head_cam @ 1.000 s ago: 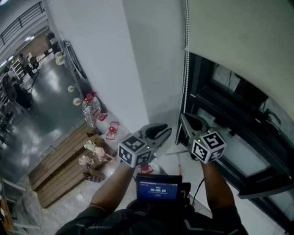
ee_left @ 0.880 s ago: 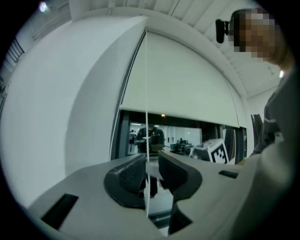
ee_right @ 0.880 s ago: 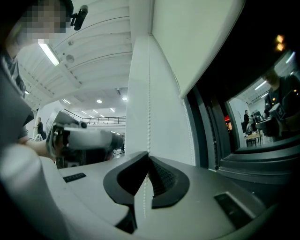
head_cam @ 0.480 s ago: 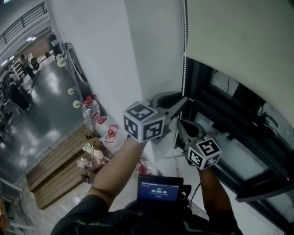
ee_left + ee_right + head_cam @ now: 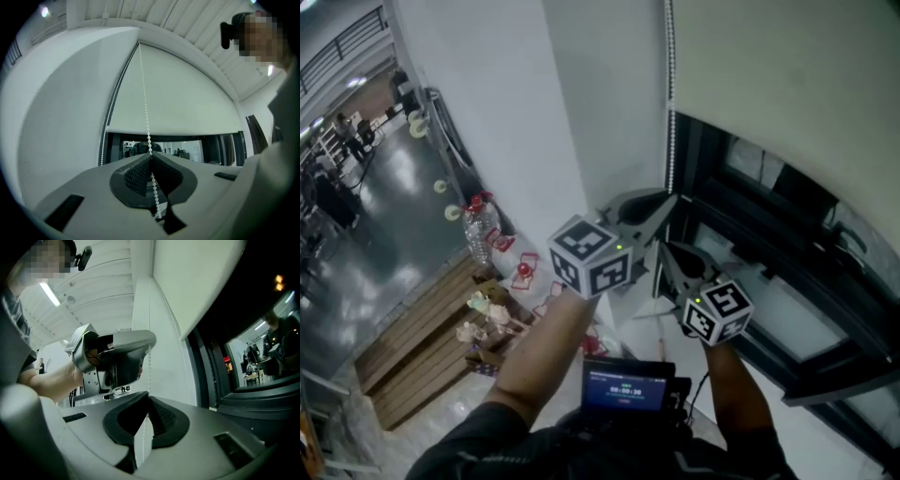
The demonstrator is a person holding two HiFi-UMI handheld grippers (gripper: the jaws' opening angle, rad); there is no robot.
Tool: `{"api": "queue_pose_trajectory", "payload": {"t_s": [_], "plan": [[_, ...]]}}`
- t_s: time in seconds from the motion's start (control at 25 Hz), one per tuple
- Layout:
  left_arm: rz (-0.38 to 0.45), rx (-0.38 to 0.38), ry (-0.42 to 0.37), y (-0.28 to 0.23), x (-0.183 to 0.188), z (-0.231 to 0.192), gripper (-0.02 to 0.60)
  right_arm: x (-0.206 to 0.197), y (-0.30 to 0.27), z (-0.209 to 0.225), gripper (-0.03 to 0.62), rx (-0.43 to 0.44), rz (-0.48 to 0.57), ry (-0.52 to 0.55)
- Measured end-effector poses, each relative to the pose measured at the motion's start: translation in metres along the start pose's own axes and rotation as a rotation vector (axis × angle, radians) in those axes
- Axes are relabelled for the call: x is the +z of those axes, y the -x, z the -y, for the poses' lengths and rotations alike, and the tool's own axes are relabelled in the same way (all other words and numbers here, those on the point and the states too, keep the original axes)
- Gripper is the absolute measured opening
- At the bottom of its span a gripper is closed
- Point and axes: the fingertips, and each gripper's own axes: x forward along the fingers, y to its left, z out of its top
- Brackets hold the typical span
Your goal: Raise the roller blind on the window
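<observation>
Bead chain (image 5: 145, 108) hangs vertical; left hand-held gripper (image 5: 151, 156) just closed onto it, right hand-held gripper (image 5: 149, 398) clamped on it below.

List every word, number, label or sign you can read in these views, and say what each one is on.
Small screen at the person's chest: a line of text and timer-like digits, too small and blurred to read.
The left gripper's cube and the right gripper's cube: black-and-white square markers only, no letters or numbers.
Nothing else carries legible text.
</observation>
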Motion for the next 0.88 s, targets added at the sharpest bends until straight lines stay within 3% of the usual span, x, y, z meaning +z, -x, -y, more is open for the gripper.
{"api": "queue_pose_trajectory", "payload": {"t_s": [0.88], "plan": [[-0.201,0.048,0.066,0.02,-0.122,-0.009,0.003,-0.114,0.0,0.002,0.002,-0.041,-0.213,-0.125]]}}
